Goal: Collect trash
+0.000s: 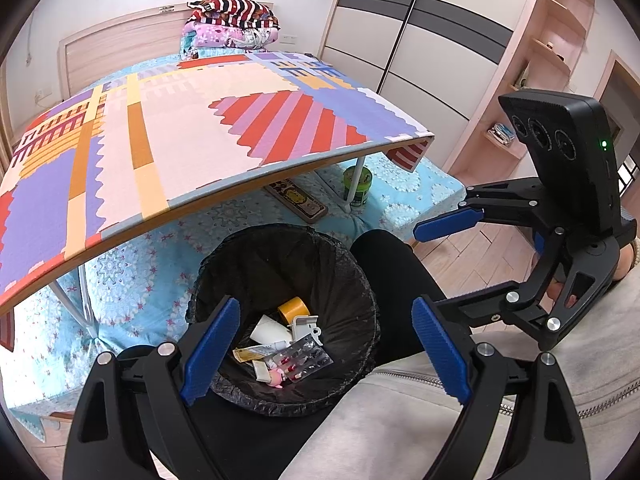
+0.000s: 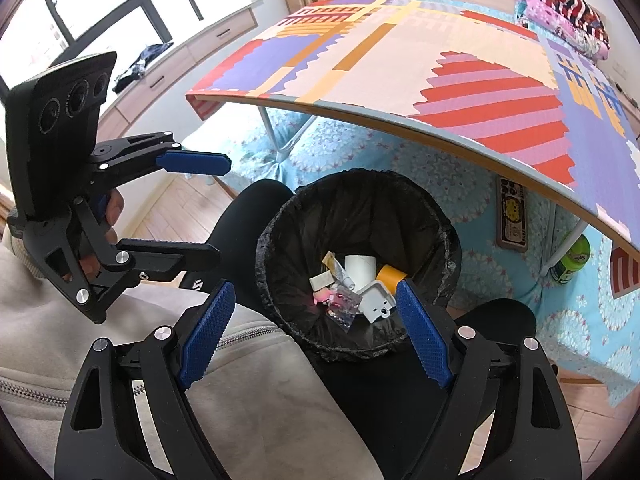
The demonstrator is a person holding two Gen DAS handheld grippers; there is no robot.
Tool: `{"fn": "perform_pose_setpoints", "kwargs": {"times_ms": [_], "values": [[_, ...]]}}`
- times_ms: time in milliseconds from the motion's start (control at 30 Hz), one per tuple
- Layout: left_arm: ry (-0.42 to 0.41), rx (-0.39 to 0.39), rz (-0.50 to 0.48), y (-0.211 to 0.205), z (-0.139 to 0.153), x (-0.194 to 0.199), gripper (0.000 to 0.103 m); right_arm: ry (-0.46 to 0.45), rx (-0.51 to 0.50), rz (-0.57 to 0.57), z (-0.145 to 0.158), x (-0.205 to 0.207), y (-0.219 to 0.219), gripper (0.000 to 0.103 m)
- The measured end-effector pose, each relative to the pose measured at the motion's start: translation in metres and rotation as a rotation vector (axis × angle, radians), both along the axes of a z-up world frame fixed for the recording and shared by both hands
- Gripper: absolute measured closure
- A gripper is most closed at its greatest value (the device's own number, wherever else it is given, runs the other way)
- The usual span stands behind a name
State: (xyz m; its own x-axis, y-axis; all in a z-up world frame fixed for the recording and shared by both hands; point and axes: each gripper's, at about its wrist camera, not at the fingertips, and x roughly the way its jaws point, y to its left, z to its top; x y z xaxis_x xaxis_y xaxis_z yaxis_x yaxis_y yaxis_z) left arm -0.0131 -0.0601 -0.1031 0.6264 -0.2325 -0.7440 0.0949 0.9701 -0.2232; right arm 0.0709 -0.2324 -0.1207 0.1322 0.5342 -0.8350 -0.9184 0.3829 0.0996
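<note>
Beneath a colourful patchwork-topped folding table (image 1: 168, 128) set over a blue-quilted bed (image 1: 132, 280), a black-lined bin (image 2: 360, 216) holds the collected trash (image 2: 352, 284) between a seated person's knees; left gripper (image 1: 326, 344) and right gripper (image 2: 310, 328) hover released, empty.

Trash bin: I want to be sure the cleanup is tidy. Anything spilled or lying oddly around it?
No spill shows: the trash sits inside the trash bin. Odd spots: a green jar and a flat patterned case lie on the bedspread under the table.

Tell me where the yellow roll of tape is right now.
The yellow roll of tape lies inside the black-lined round trash bin, at the far edge of the trash pile, touching the white plastic bracket.
</note>
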Motion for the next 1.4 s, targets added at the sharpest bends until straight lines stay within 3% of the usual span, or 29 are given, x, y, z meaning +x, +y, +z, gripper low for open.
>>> {"fn": "perform_pose_setpoints", "kwargs": {"times_ms": [1400], "values": [[0.000,-0.011,-0.003,0.0011,-0.0004,0.0013,0.018,-0.010,0.011,0.003,0.0018,-0.0024,0.0013,0.020]]}}
